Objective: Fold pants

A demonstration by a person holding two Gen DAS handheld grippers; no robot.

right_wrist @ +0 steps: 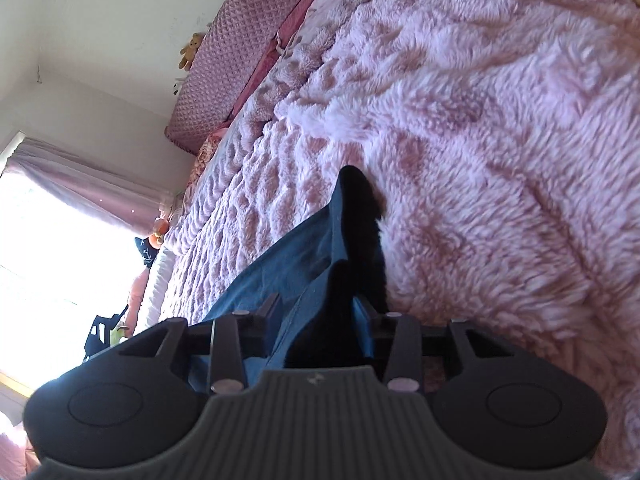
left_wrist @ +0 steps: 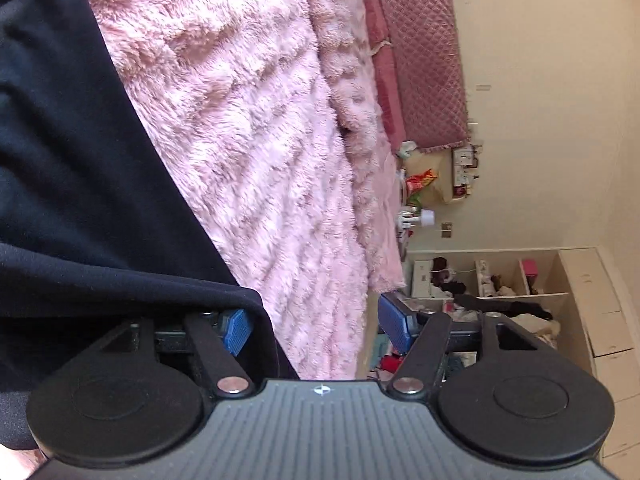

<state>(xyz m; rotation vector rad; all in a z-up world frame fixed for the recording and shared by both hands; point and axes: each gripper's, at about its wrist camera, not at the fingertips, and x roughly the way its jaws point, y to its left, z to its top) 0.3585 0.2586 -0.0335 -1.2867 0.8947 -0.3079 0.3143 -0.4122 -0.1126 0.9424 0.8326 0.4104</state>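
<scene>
Both wrist cameras sit low and close over the bed [left_wrist: 248, 128], rolled sideways, sharing its headboard [left_wrist: 420, 52] at the frame top, near the dark pants [right_wrist: 304, 264].

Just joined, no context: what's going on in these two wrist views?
A person with a handheld gripper in each hand is folding dark navy pants on a fluffy pink blanket. The right gripper is shut on a bunched part of the fabric. The left gripper is open, one finger under the edge of the cloth.
</scene>
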